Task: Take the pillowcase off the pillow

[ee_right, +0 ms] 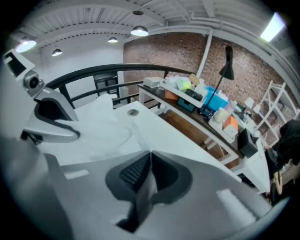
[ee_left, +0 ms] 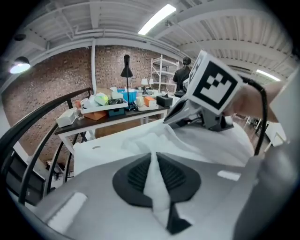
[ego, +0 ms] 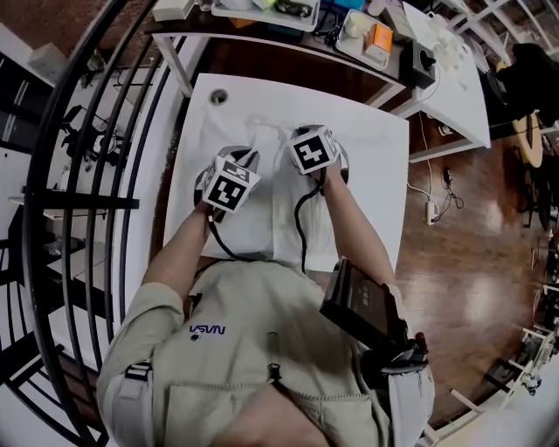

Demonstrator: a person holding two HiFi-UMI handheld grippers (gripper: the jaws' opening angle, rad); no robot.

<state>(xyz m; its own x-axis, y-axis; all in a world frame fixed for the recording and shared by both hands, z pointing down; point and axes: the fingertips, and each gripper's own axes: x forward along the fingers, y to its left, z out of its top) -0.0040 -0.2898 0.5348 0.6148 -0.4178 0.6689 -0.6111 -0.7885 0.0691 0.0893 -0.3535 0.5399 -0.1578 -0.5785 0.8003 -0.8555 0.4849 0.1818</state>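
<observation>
A pillow in a white pillowcase (ego: 262,223) lies on the white table (ego: 376,183), its fabric rumpled at the far end. Both grippers rest on it side by side, pointing away from me and downward. In the left gripper view, my left gripper (ee_left: 154,180) is shut on a pinched ridge of the pillowcase (ee_left: 197,145). In the right gripper view, my right gripper (ee_right: 144,185) is shut on a thin fold of the pillowcase (ee_right: 103,133). In the head view the left gripper (ego: 247,160) sits left of the right gripper (ego: 294,142); their marker cubes hide the jaws.
A round cable hole (ego: 217,98) sits near the table's far left corner. Behind stands a cluttered dark desk (ego: 288,22), with another white table (ego: 454,70) to the right. A black railing (ego: 113,140) runs along the left. A person stands far off (ee_left: 180,75).
</observation>
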